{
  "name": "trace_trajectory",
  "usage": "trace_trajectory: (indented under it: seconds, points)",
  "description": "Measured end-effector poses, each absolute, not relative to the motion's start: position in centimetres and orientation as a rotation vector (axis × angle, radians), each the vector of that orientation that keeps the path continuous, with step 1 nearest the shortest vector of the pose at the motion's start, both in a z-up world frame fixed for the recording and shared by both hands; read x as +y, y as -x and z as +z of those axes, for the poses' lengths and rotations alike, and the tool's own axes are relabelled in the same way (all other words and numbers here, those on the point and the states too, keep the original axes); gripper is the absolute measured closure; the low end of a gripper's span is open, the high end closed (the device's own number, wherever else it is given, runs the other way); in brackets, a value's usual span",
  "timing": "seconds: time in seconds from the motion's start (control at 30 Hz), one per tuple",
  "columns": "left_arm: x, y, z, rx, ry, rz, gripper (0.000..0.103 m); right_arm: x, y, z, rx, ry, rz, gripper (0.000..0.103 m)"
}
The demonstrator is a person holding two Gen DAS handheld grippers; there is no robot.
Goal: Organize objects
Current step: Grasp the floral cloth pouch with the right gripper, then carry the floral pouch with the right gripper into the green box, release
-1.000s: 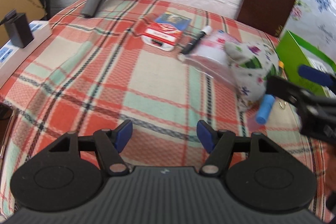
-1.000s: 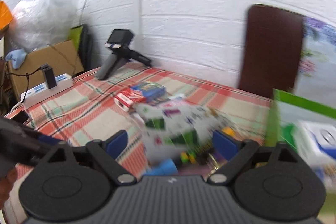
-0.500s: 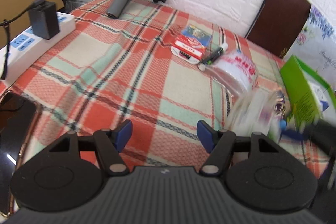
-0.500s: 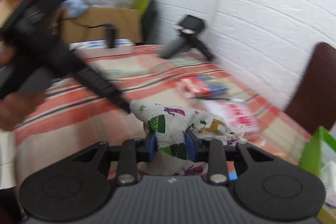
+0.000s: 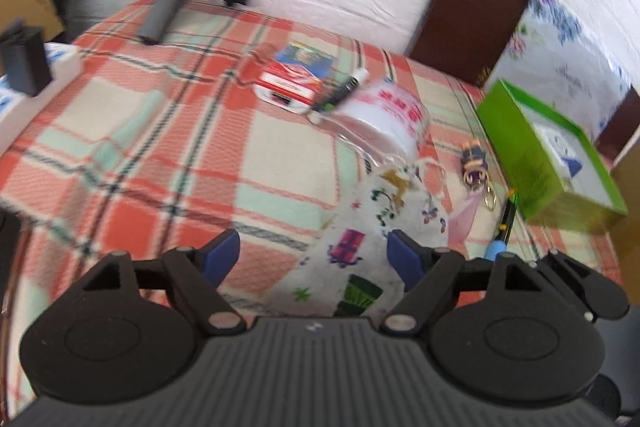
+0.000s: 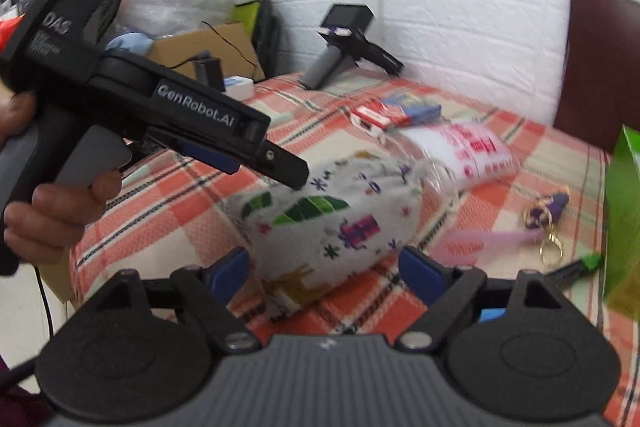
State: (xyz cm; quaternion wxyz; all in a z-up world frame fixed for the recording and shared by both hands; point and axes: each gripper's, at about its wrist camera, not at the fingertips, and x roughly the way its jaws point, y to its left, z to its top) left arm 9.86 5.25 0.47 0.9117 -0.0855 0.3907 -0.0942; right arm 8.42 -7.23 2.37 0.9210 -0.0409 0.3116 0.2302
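Left tongs (image 5: pixel 313 254): opening, pads clear of pouch (image 5: pixel 352 247).
Right tongs (image 6: pixel 323 269): opening, pouch (image 6: pixel 332 223) between, unpressed.
Pouch: on bench (image 5: pixel 140 131).

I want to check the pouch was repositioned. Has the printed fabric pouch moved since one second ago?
Yes. The printed fabric pouch lay right of the tape roll, beside the green box; now it lies nearer the camera than the roll, between the left gripper's opening jaws.
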Motion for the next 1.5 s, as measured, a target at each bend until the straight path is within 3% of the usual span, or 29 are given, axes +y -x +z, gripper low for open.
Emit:
trace_trajectory:
  seconds: [0.13,0.2,0.23,0.3,0.43,0.77,1.27,1.37,1.43,1.5]
  points:
    - [4.6,-11.2,-1.1,0.848,0.175,-0.250,0.014,-6.8,-10.0,0.9,0.704,0.054,0.486,0.016]
    - [5.1,-11.4,-1.4,0.868,0.233,-0.265,0.018,-6.2,-10.5,0.1,0.718,0.041,0.487,0.015]
    - [5.0,-11.1,-1.2,0.871,0.237,-0.276,0.032,-6.0,-10.4,0.0,0.705,0.051,0.483,0.022]
    - [5.3,-10.7,-0.9,0.892,0.297,-0.330,0.044,-5.7,-10.2,0.2,0.687,0.069,0.473,0.036]
    - [4.3,-9.4,0.7,0.865,0.314,-0.373,0.051,-6.4,-8.9,1.2,0.639,0.052,0.474,0.055]
    - [-4.5,-8.8,6.5,0.693,0.166,-0.569,0.051,-12.9,-4.0,5.3,0.378,0.067,0.263,0.055]
    - [-25.8,-15.5,6.8,0.674,-0.058,-0.795,0.051,-31.2,-4.5,5.1,0.360,-0.015,-0.136,0.055]
    - [-28.8,-16.9,6.1,0.675,-0.087,-0.784,0.050,-33.9,-5.7,4.5,0.395,-0.028,-0.176,0.049]
    - [-30.4,-17.7,5.6,0.680,-0.134,-0.735,0.045,-34.9,-6.3,4.2,0.408,-0.007,-0.241,0.023]
    - [-31.1,-18.4,5.0,0.706,-0.153,-0.703,0.043,-35.3,-6.7,3.8,0.395,0.043,-0.341,0.012]
